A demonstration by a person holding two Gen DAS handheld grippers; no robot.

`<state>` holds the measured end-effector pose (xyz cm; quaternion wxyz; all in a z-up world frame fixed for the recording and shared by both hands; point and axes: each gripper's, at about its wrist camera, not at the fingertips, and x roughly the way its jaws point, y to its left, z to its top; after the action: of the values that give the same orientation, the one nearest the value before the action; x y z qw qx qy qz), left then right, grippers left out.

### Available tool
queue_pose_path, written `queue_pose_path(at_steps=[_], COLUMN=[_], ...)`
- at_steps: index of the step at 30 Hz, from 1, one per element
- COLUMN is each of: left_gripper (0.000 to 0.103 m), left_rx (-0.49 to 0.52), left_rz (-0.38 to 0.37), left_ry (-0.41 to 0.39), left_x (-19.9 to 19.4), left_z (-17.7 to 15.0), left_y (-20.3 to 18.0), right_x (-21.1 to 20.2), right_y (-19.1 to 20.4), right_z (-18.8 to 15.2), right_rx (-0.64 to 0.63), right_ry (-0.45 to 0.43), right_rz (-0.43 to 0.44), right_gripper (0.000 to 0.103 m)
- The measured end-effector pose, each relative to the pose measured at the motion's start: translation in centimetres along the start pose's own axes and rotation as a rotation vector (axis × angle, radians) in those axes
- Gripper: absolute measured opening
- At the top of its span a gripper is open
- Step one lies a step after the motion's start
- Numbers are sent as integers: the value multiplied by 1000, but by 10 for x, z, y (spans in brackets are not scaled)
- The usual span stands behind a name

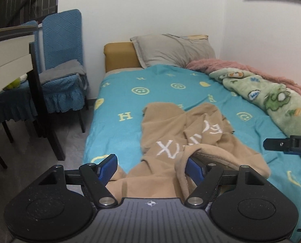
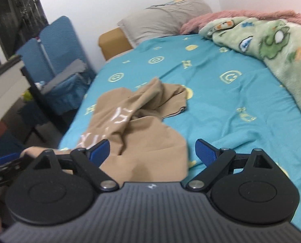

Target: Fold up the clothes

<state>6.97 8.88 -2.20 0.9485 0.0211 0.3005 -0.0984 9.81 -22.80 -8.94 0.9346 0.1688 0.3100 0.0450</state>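
A tan garment [image 1: 182, 139] with white lettering lies crumpled on the turquoise bedsheet [image 1: 160, 85]. My left gripper [image 1: 152, 167] is open at the near end of the garment; cloth runs between the jaws and a fold drapes over the right finger [image 1: 194, 169]. My right gripper [image 2: 152, 151] is open over the garment's near edge [image 2: 142, 141], with cloth between its blue pads. The right gripper's tip also shows at the right edge of the left wrist view [image 1: 288, 144]. The left gripper shows at the left edge of the right wrist view [image 2: 2, 162].
A grey pillow [image 1: 172, 49] lies at the head of the bed. A green cartoon blanket [image 1: 271, 101] and a pink blanket [image 1: 241, 66] run along the right side by the wall. Blue-covered chairs [image 1: 63, 60] and a white table [image 1: 6, 50] stand left of the bed.
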Motion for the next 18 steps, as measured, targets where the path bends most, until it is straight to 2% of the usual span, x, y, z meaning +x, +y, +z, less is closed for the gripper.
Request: queue_pose_path(at_steps=[3, 7, 12, 15, 18], left_gripper=[76, 76, 75, 75, 74], left_rx=[-2, 13, 87, 237, 441], left_rz=[-47, -83, -133, -152, -142], left_ry=[13, 43, 116, 213, 299], left_x=[-4, -19, -41, -42, -37], left_z=[-4, -14, -30, -44, -58], left_y=[-5, -12, -25, -47, -67], right_x=[-2, 8, 13, 9, 6], right_y=[-7, -22, -34, -37, -40], right_z=[1, 0, -1, 0, 2], right_rx=[49, 185, 267, 286, 298], right_ry=[18, 86, 107, 95, 91], right_rz=[1, 4, 23, 36, 42], right_gripper=[93, 93, 93, 93, 93])
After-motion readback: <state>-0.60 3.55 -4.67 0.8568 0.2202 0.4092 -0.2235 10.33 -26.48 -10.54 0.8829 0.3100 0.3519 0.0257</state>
